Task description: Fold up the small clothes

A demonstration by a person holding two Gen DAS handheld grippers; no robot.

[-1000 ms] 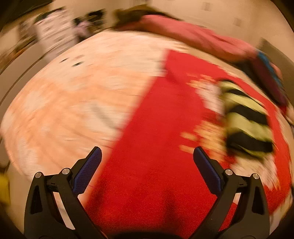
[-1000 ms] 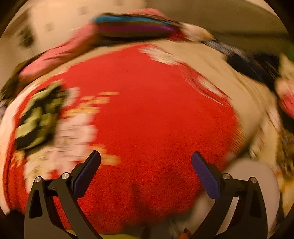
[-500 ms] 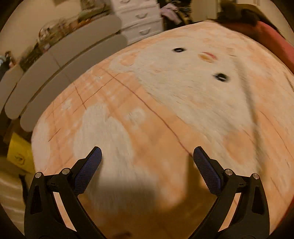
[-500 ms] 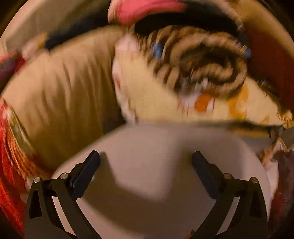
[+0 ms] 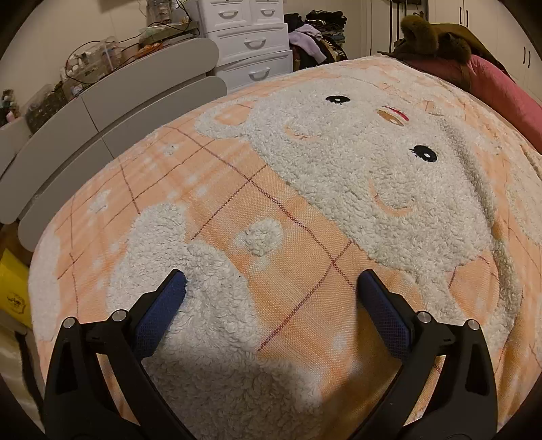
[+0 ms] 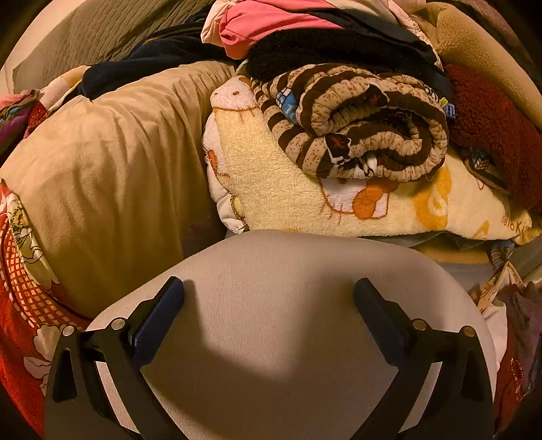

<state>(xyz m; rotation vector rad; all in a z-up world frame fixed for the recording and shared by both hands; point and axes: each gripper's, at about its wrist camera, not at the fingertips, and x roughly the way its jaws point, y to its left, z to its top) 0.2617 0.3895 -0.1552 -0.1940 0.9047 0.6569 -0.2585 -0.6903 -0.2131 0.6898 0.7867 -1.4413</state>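
Observation:
My left gripper point(image 5: 271, 287) is open and holds nothing; it hangs low over an orange plaid blanket point(image 5: 288, 237) with a fluffy white bear figure point(image 5: 389, 169). My right gripper point(image 6: 269, 294) is open too and empty, above a pale grey padded panel point(image 6: 271, 304). Beyond that panel lies a pile of soft things: a brown striped rolled garment point(image 6: 366, 125) rests on a cream cartoon-print fleece point(image 6: 288, 189). A black fuzzy piece point(image 6: 321, 50) and a pink garment point(image 6: 267, 23) lie behind it. No small garment is in the left wrist view.
A tan cushion point(image 6: 101, 162) fills the left of the right wrist view, with a red floral cloth point(image 6: 20, 287) at its edge and a dark red fleece point(image 6: 491, 128) on the right. Grey panels point(image 5: 111, 111), white drawers point(image 5: 250, 44) and a pink bedding roll point(image 5: 491, 88) border the blanket.
Both grippers have swung away from the red floral cloth with the striped garment. The left now faces the orange bear blanket, the right faces the clothes pile. Both views have steadied.

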